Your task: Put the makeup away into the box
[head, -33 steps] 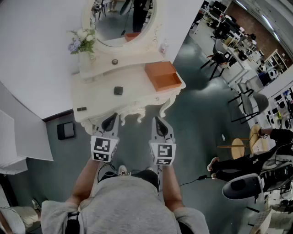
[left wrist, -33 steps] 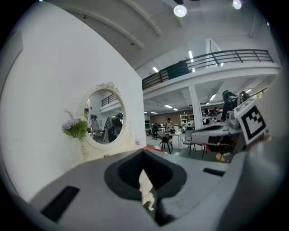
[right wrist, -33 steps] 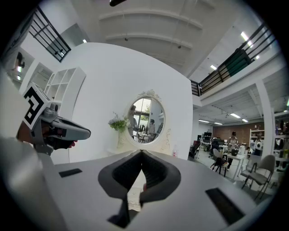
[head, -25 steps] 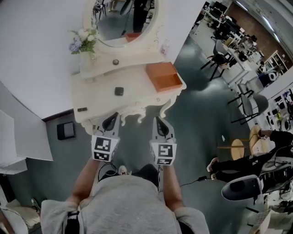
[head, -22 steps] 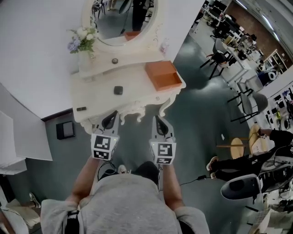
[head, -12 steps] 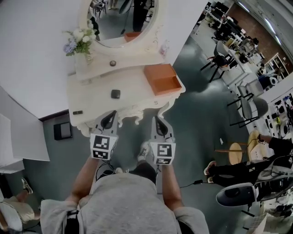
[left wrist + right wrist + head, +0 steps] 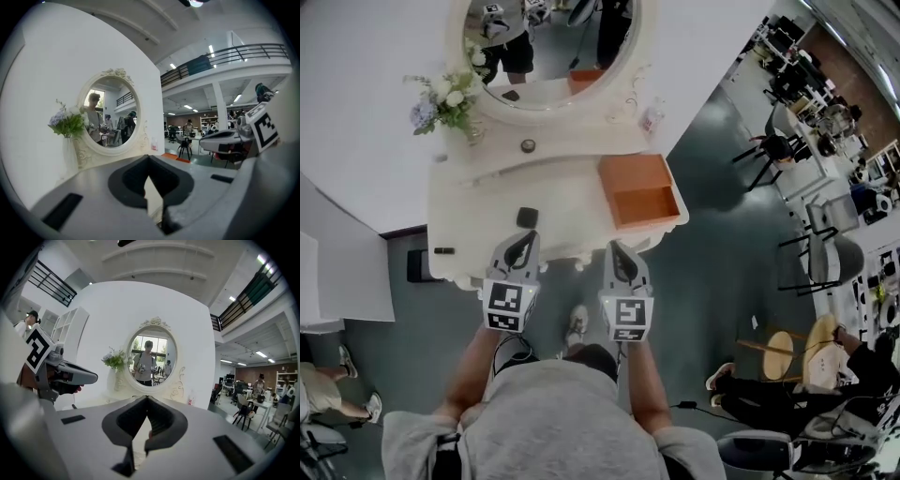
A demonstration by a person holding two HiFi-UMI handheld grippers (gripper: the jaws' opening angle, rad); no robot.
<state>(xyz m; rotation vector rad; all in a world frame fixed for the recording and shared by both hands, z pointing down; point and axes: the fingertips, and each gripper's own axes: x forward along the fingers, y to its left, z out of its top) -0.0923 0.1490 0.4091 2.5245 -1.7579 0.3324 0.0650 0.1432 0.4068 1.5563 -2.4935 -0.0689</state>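
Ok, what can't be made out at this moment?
Small black item on the table: head view, too small to identify.
Thin dark item near its left edge: head view, too small.
The table's top: hidden by the left hand-held gripper in its view, by the right hand-held gripper in its view.

No words, numbers or brand names can be read anywhere here. The marker cubes (image 7: 507, 306) on the left gripper (image 7: 523, 240) and right gripper (image 7: 615, 249) carry only black-and-white square patterns. The label on the small bottle (image 7: 652, 118), far right by the mirror, is too small to read.
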